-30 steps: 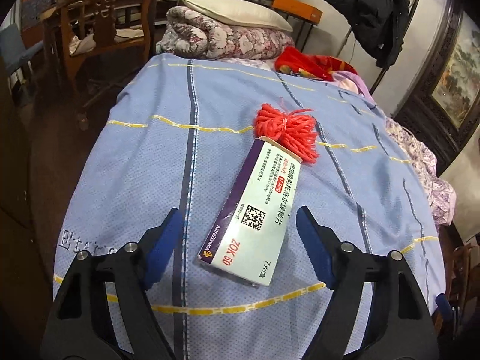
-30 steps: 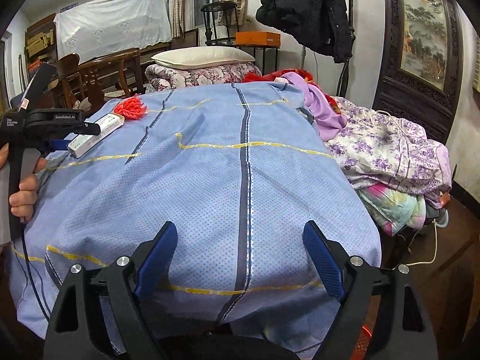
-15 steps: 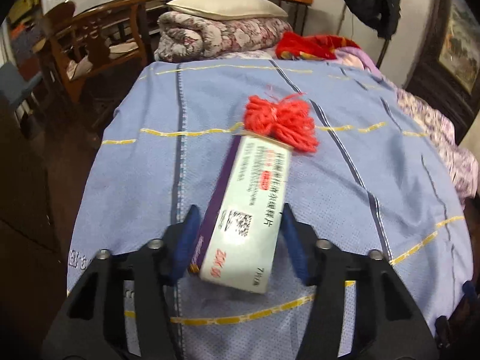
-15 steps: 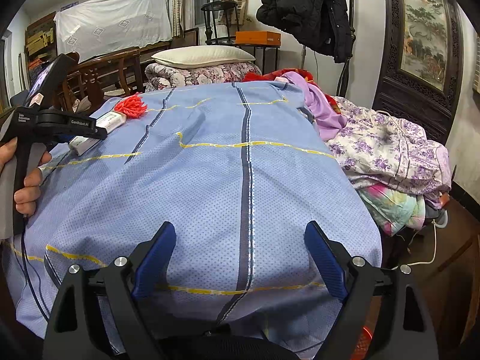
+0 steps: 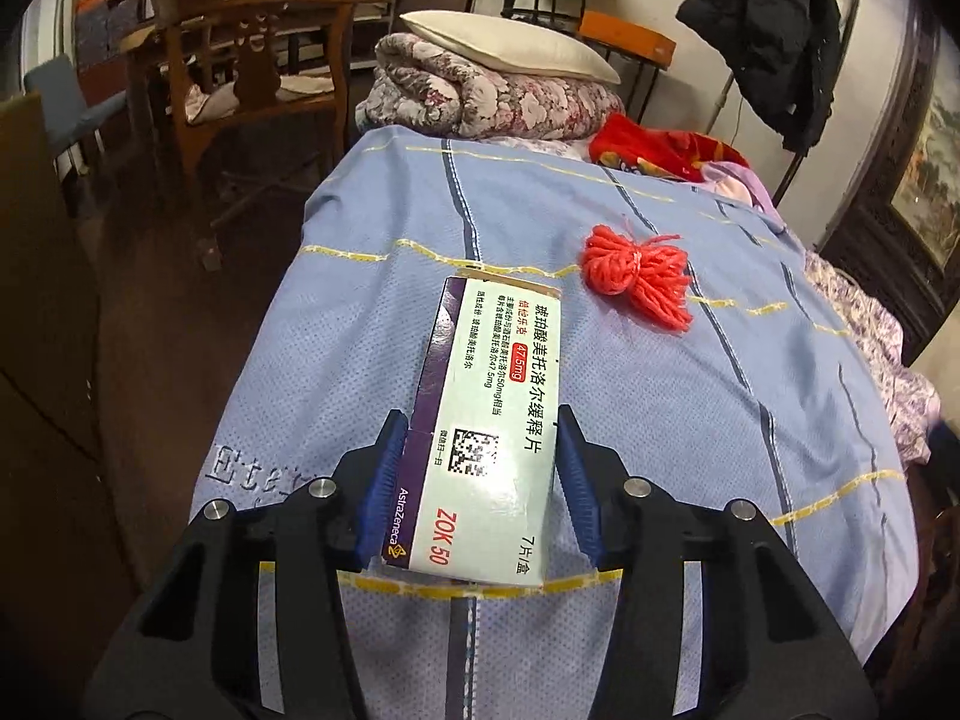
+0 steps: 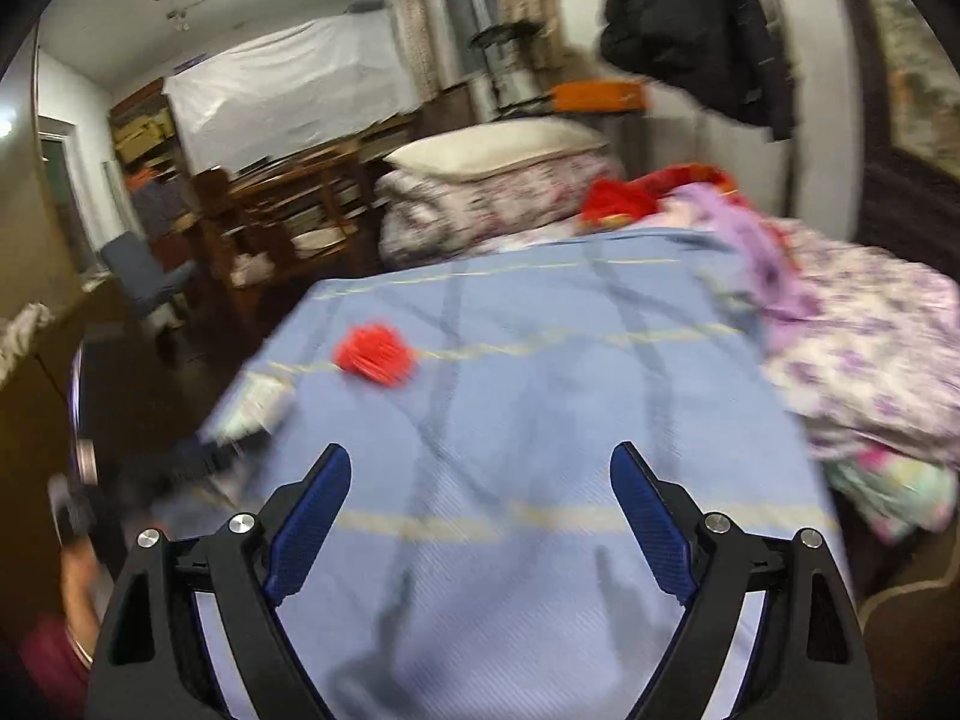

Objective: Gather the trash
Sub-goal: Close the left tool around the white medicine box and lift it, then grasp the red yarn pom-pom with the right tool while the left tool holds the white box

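A white and purple medicine box (image 5: 489, 420) is clamped between the blue pads of my left gripper (image 5: 477, 450) and is lifted off the blue bedsheet (image 5: 690, 408). Beyond its far end, a red yarn bundle (image 5: 639, 276) lies on the sheet. In the blurred right wrist view my right gripper (image 6: 480, 480) stands open over the sheet with nothing between its fingers. The red yarn bundle (image 6: 375, 354) lies ahead and to its left. The medicine box (image 6: 252, 414) shows at the left, held by the left gripper (image 6: 198, 456).
A folded floral quilt (image 5: 492, 96) with a pillow (image 5: 510, 45) sits at the bed's far end. Red and purple clothes (image 5: 678, 153) lie to the right, and floral bedding (image 6: 870, 360) hangs over the right side. Wooden chairs (image 5: 252, 60) stand left of the bed. A black coat (image 5: 774, 30) hangs on the wall.
My left gripper has shut on the medicine box and lifted it away from the yarn. My right gripper has swung up and forward over the bed, still open.
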Demonstrator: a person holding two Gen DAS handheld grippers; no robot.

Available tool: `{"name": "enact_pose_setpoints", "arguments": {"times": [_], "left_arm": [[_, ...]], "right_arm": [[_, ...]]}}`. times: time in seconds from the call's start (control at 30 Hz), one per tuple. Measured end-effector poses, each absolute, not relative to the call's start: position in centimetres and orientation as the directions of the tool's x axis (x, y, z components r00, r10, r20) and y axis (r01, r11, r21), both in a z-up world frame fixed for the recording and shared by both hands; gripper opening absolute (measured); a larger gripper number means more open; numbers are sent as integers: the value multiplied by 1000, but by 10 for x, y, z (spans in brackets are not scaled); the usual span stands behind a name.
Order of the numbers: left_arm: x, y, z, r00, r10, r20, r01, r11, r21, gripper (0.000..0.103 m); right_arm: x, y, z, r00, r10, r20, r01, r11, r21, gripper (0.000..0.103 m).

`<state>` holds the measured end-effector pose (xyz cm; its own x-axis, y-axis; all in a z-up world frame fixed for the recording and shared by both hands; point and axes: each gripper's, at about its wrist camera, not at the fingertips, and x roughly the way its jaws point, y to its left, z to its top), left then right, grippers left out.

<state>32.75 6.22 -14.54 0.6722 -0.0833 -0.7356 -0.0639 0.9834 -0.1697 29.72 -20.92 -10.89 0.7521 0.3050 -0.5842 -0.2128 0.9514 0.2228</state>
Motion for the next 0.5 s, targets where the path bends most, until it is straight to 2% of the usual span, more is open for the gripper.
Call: {"name": "enact_pose_setpoints", "arguments": {"times": [0.23, 0.4, 0.43, 0.47, 0.5], "left_arm": [[328, 64, -146, 674, -90, -733, -67, 981, -183, 49], [326, 66, -145, 683, -103, -723, -60, 979, -195, 49], [327, 67, -145, 684, -111, -721, -56, 978, -203, 49], [328, 67, -145, 682, -117, -722, -53, 977, -208, 49], [329, 67, -146, 677, -124, -725, -50, 976, -214, 49]], "right_arm": [[406, -121, -120, 638, 337, -692, -290, 938, 190, 87], [444, -80, -146, 591, 279, -756, -280, 951, 132, 86], [448, -78, -151, 579, 273, -768, -273, 953, 133, 81], [450, -78, -155, 574, 275, -772, -265, 954, 143, 50], [448, -80, -156, 576, 281, -768, -264, 953, 150, 37]]}}
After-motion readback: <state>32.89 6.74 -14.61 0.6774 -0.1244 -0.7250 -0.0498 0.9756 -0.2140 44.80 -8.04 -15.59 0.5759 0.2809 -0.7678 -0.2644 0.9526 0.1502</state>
